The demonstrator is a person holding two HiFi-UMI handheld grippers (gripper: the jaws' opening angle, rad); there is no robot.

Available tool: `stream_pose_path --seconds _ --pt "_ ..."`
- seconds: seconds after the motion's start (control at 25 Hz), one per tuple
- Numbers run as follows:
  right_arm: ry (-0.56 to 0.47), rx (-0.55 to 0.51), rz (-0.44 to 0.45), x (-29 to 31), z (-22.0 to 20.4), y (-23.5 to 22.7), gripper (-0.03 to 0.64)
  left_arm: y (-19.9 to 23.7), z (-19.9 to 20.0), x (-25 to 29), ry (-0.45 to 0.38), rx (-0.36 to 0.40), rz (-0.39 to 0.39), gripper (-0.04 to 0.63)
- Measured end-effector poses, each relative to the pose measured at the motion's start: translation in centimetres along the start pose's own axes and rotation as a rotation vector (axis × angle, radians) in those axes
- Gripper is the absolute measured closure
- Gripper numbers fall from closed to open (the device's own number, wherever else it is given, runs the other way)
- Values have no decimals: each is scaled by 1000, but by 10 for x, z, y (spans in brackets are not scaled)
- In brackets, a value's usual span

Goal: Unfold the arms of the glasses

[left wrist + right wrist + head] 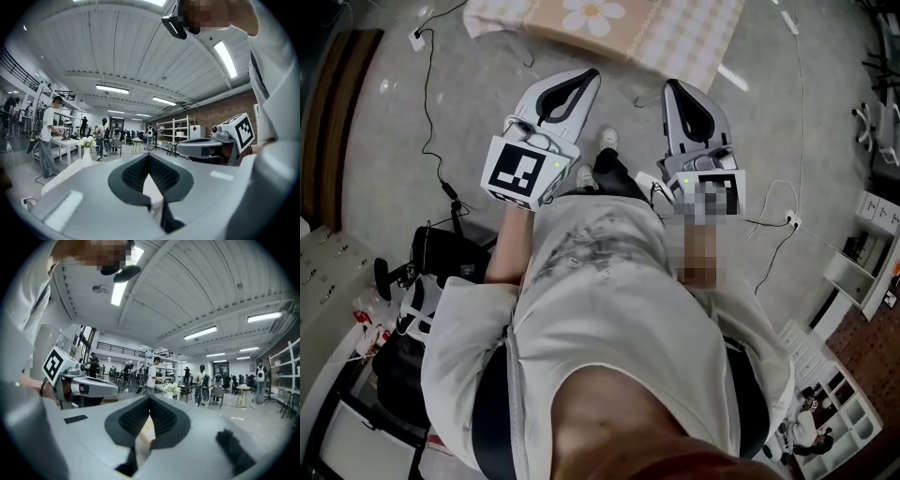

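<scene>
No glasses show in any view. In the head view both grippers are held level in front of the person's body, pointing toward a table with a checked cloth (694, 37) that has a daisy print. My left gripper (591, 75) has its jaws together at the tips and holds nothing. My right gripper (672, 86) is likewise shut and empty. In the left gripper view my left gripper (149, 155) has its dark pads meeting at the tip, and the right gripper (206, 146) shows beside it. The right gripper view shows my right gripper (150, 398) closed, with the left gripper (86, 386) at its left.
Cables (441, 169) and a socket strip (790, 221) lie on the grey floor. A black chair (431, 262) stands at the person's left and white shelving (862, 272) at the right. Several people (47, 136) stand at tables far off in the hall.
</scene>
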State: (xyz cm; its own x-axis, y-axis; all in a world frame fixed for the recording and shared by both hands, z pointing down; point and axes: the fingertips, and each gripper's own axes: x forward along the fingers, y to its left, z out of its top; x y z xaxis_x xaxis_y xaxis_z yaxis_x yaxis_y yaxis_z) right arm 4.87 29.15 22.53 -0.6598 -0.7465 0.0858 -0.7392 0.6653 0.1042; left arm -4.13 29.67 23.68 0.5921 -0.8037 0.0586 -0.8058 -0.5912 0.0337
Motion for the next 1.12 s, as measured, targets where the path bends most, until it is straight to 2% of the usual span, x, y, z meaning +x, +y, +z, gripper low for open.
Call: stream_pose_path --seconds 0.4,1.12 --pt "-7 10 37 44 -3 -43 600 30 4 47 8 9 35 586" --pt "-19 32 101 83 -4 -104 600 52 19 115 24 44 90 586"
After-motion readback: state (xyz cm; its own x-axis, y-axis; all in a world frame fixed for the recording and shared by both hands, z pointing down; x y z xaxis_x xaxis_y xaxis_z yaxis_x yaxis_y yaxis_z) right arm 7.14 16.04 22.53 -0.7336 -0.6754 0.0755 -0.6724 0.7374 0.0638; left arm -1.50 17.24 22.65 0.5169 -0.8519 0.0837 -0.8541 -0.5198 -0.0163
